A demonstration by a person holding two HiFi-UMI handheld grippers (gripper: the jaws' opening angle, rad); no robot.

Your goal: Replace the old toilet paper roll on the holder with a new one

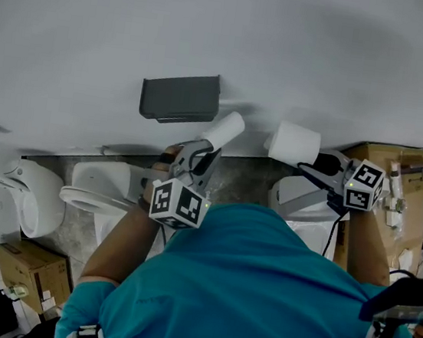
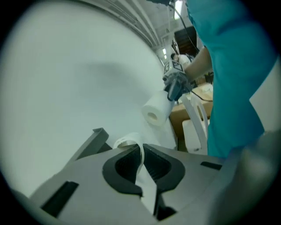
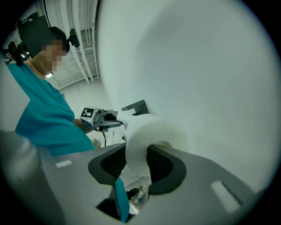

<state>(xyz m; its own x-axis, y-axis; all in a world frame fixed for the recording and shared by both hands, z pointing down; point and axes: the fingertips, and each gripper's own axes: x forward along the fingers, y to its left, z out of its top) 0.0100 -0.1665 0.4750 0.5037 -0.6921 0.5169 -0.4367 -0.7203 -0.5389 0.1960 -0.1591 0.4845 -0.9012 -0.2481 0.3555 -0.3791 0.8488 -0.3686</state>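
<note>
While the person's teal shirt (image 1: 258, 286) fills the foreground, the dark grey holder (image 1: 181, 97) hangs on the white wall (image 1: 215, 26) just beyond the left gripper (image 1: 211, 149). The right gripper (image 1: 310, 163) clamps the thick side of the full new roll (image 1: 294, 144), its jaws half apart. Beside it, the left gripper pinches the thin wall of the slim old roll (image 1: 226, 130), clear of the holder.

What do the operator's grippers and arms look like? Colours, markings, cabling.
The two match. The left gripper and right gripper have grey bodies, each carrying a white cube with black square markers. Seen close, the fingers are broad grey shells lined with black ribbed pads. A black cable hangs from the right one. The person wears a teal short-sleeved shirt.
</note>
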